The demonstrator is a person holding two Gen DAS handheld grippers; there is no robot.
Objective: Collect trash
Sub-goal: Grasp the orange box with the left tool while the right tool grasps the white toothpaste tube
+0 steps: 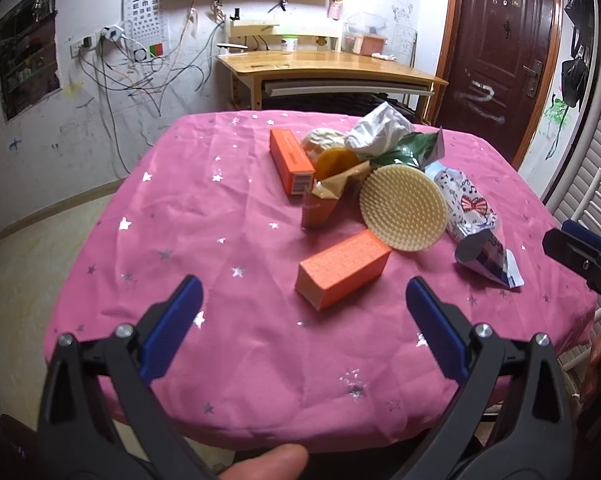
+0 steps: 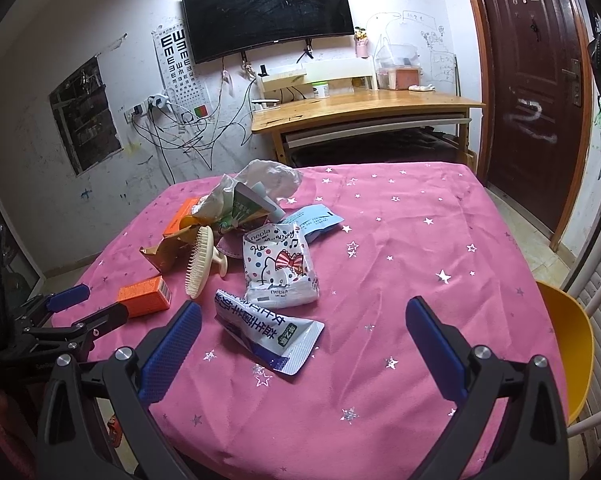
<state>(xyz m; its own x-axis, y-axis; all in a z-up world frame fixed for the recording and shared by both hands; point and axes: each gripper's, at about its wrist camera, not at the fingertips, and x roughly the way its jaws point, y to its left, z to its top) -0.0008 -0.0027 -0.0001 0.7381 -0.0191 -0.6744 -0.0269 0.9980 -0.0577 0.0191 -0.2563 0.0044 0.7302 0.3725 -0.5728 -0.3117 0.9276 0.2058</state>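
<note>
Pink starred tablecloth (image 2: 400, 240) carries a "nepia" tissue pack (image 2: 278, 268); left gripper (image 1: 304, 300) and right gripper (image 2: 303, 320) jaws spread, empty.

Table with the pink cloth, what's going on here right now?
A person holds a gripper in each hand over the pink star-print tablecloth, and both are open and empty. The left gripper faces the nearest orange box; the right gripper faces a blue-and-white pouch. The pile, with a round brush and a tissue pack, lies untouched. No bin is visible.
</note>
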